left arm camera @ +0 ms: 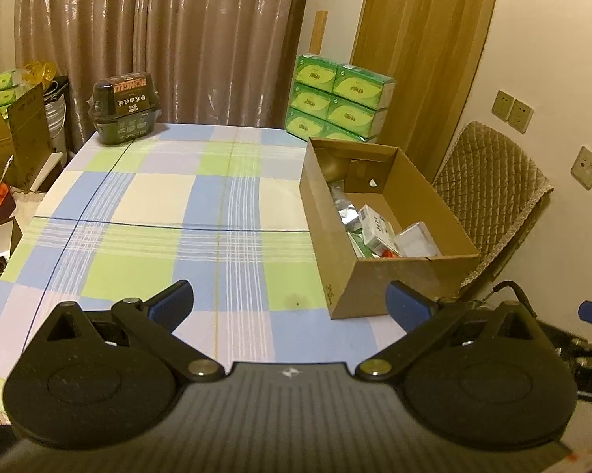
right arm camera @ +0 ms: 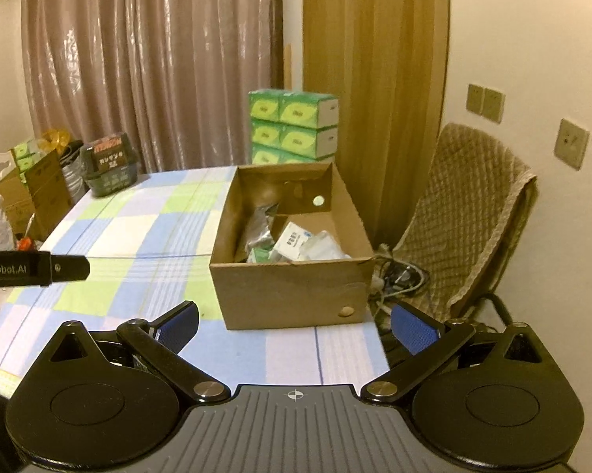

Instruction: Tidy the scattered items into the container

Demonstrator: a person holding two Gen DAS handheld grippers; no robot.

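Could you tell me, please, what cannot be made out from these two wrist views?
- Items low in the cardboard box: hidden by its near wall in the right wrist view and its left wall in the left wrist view.
- Print on the white packet in the box: too small, blurred.
- Table near edge: covered by the open left claw and open right claw.
- Floor left of the table: cut off by the fisheye edge.

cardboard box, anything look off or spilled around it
Nothing spilled. The cardboard box sits upright on the checked tablecloth, with packets piled loosely inside. Only quirk: round holes punched in its walls.
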